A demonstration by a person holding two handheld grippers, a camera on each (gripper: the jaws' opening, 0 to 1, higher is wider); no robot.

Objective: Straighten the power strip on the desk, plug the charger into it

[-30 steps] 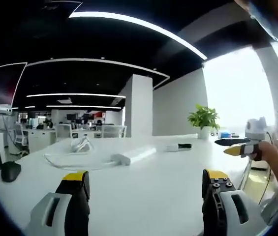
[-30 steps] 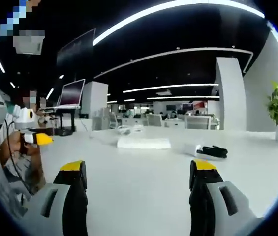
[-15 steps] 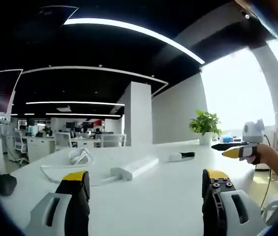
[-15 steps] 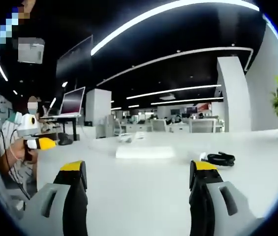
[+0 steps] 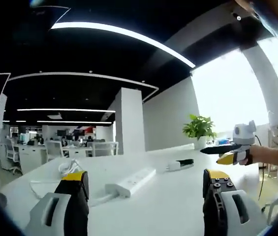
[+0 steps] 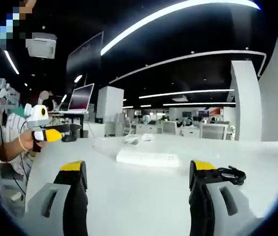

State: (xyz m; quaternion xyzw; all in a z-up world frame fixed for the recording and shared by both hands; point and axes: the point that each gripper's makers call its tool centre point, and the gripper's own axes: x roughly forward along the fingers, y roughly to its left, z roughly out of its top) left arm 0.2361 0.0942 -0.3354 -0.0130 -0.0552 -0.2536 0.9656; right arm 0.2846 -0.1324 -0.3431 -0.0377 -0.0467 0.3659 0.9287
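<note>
1. The left gripper (image 5: 143,184) was held low over the white counter (image 5: 168,196), its yellow-tipped jaws rising level from the bottom of the left gripper view, spread wide with nothing between them.
2. The right gripper (image 6: 138,173) was held just as low in the right gripper view, jaws likewise wide apart and holding nothing.
3. In the left gripper view the right gripper came in beyond the right jaw, gripped in a person's hand (image 5: 241,156) with the arm stretched out level above the counter; its dark jaws pointed toward the middle of the view.
4. In the right gripper view the left gripper appeared beyond the left jaw, held in a hand (image 6: 30,139) with a band at the wrist.
5. The power strip (image 5: 131,181) was a long white bar lying flat on the counter, ahead of the left jaws and between them, nearer the left one, set at a slant across the view.
6. Its white cord (image 5: 70,167) trailed off the near end and looped on the counter beyond the left jaw.
7. In the right gripper view the strip lay ahead between the jaws, running crosswise.
8. The charger (image 5: 170,166) was a small white block with a bundled black cable (image 6: 231,174), lying apart from the strip, just beyond the tip of the right jaw in the right gripper view.
9. A potted plant (image 5: 198,129) stood far ahead, above the right jaw in the left gripper view.
</note>
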